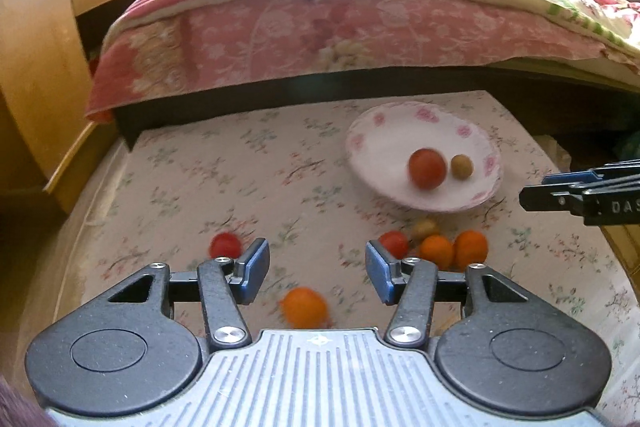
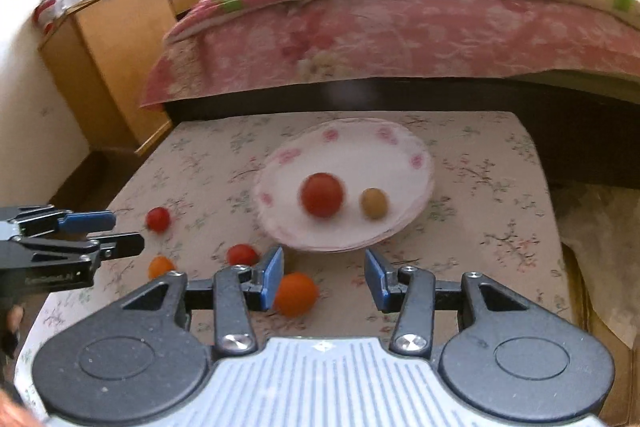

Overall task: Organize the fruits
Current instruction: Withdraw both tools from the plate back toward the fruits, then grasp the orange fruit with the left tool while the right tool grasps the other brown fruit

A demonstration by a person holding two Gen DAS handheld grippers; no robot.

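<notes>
A white plate with pink flowers (image 1: 362,141) (image 2: 418,163) holds a red tomato (image 1: 427,169) (image 2: 322,195) and a small yellow-brown fruit (image 1: 462,167) (image 2: 374,203). My left gripper (image 1: 316,265) hangs open above the flowered cloth, over a loose orange fruit (image 1: 304,307), with a red tomato (image 1: 225,245) just left of it. To its right lies a cluster: a red tomato (image 1: 394,243), a yellowish fruit (image 1: 425,227) and two orange fruits (image 1: 454,249). My right gripper (image 2: 324,271) is open and empty near the plate's front rim, an orange fruit (image 2: 295,293) beside its left finger.
The cloth-covered table (image 1: 224,167) stands against a bed with a pink floral quilt (image 1: 320,35). A wooden cabinet (image 1: 36,67) is at the left. In the right wrist view, small red tomatoes (image 2: 158,219) and an orange fruit (image 2: 160,266) lie by the left gripper (image 2: 100,235).
</notes>
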